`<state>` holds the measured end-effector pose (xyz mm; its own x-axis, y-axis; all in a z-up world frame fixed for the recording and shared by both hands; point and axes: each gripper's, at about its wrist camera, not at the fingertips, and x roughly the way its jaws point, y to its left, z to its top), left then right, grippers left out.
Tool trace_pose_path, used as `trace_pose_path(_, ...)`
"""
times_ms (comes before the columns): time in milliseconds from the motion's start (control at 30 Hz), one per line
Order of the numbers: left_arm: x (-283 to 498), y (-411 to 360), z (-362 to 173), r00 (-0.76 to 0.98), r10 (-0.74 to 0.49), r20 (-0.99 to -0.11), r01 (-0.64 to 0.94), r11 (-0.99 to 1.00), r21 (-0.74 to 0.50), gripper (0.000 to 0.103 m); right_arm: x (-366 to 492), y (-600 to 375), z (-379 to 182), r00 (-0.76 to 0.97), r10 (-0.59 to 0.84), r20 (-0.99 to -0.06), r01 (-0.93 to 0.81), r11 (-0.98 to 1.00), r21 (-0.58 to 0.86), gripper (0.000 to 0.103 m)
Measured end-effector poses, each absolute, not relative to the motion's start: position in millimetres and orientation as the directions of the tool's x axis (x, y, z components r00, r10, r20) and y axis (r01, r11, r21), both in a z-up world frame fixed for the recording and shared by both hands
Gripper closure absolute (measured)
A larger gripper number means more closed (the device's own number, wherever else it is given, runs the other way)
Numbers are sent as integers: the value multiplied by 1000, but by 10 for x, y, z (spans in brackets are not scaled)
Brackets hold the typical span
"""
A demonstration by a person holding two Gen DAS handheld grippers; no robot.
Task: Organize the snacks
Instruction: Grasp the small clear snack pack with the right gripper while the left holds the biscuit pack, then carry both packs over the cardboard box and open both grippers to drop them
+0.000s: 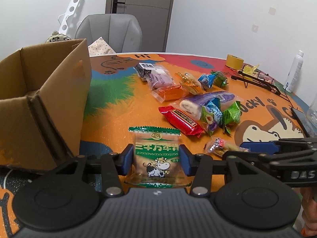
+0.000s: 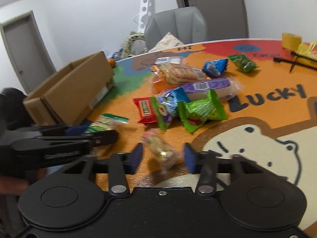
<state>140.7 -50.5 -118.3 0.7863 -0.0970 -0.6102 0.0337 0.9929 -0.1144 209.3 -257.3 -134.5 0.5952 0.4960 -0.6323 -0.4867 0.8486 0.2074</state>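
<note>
My left gripper (image 1: 156,159) has its blue pads against both sides of a green-and-tan biscuit packet with a cow picture (image 1: 157,154), which lies on the table; it also shows in the right wrist view (image 2: 107,122). My right gripper (image 2: 162,156) is open around a small clear-wrapped candy packet (image 2: 161,148), not touching it; that packet shows in the left wrist view (image 1: 218,145). An open, empty cardboard box (image 1: 39,97) stands left of the left gripper. A pile of snacks lies ahead: a red bar (image 1: 182,120), a purple roll cake (image 1: 208,101), green packets (image 2: 200,111).
The round table (image 1: 111,119) has a colourful cartoon cover. A yellow tape roll (image 1: 234,61), a black wire rack (image 1: 257,79) and a white spray bottle (image 1: 294,71) stand at the far right. A grey chair (image 1: 109,31) is behind the table.
</note>
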Motion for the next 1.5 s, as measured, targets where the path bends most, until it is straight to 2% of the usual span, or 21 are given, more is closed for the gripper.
trace_pose_path(100,1334,-493,-1171,791,-103,-603,38,992,-120,55,2135,-2595,-1338,569,523,-635,-477,839,263,86)
trace_pose_path(133,1317,-481,-1165,791,-107,-602,38,991,-126,55,2129,-2594,-1332,569,526,-632,-471,839,273,87)
trace_pose_path(833,1084,-381,-615,873,-100,-477,56,993,-105,55,2017,-2415,-863,637,565,-525,-480,823,303,88)
trace_pose_path(1500,1247,169,-179,919,10,-395,-37,997,-61,55,2293,-1771,-485,644,599,-475,-535,797,280,88)
